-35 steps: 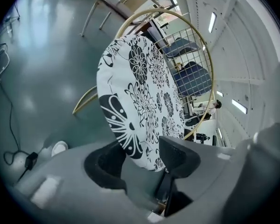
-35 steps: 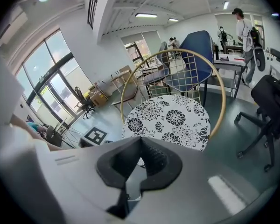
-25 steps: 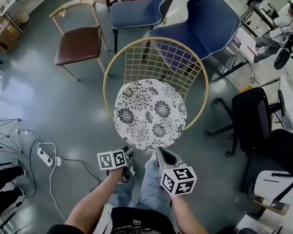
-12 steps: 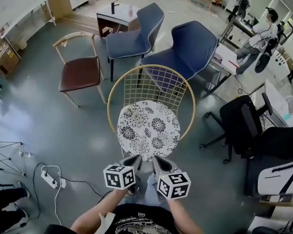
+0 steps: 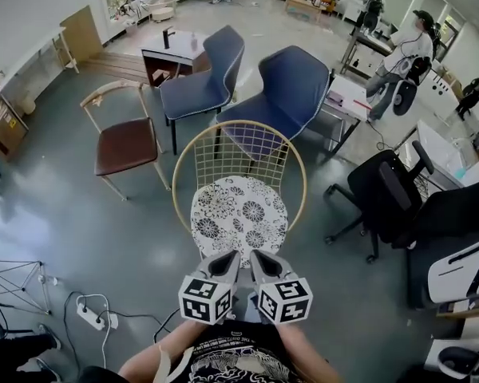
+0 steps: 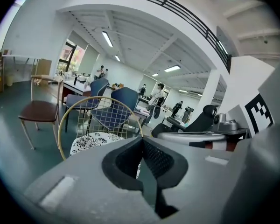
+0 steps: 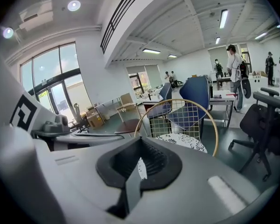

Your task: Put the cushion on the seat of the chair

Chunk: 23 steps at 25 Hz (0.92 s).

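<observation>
The round white cushion with black flowers [image 5: 239,215] lies flat on the seat of the gold wire chair [image 5: 180,166]. It also shows ahead in the left gripper view as the cushion [image 6: 91,141] and in the right gripper view as the cushion [image 7: 184,141]. My left gripper [image 5: 226,259] and right gripper [image 5: 261,259] hang side by side just before the chair's front edge, close to my body and clear of the cushion. The left gripper [image 6: 142,141] is shut with nothing in it. So is the right gripper [image 7: 140,142].
A brown wooden chair [image 5: 126,144] stands to the left behind, two blue chairs [image 5: 203,86] [image 5: 283,86] right behind the wire chair. A black office chair [image 5: 399,198] is on the right. A power strip with cables [image 5: 92,316] lies on the floor at left. People [image 5: 403,50] stand far back.
Both grippers have risen off the cushion's front edge and drawn together near my body. The left one has shut and rolled. The cushion stays on the seat.
</observation>
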### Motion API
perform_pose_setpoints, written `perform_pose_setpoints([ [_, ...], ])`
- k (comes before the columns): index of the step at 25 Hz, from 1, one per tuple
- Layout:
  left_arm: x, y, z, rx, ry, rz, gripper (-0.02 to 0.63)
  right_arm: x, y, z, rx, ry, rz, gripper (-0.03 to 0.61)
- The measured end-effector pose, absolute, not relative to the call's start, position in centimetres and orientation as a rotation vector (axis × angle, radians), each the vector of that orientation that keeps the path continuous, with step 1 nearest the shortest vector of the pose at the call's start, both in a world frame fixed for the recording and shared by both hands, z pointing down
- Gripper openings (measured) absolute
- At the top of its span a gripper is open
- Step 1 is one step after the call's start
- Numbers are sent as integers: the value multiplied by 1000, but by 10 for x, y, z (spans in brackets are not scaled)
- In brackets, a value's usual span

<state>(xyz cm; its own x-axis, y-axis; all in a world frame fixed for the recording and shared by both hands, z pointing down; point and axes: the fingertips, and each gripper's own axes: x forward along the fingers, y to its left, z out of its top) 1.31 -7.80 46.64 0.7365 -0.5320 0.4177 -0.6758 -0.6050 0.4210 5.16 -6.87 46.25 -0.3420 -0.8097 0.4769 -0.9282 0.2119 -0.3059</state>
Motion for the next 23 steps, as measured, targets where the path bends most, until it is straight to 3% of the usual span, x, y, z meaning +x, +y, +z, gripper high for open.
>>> perform_pose_setpoints([
  [23,26,-71,467,2409,-867,394,-3,54,-67,456,1683,-2279,775,-3],
])
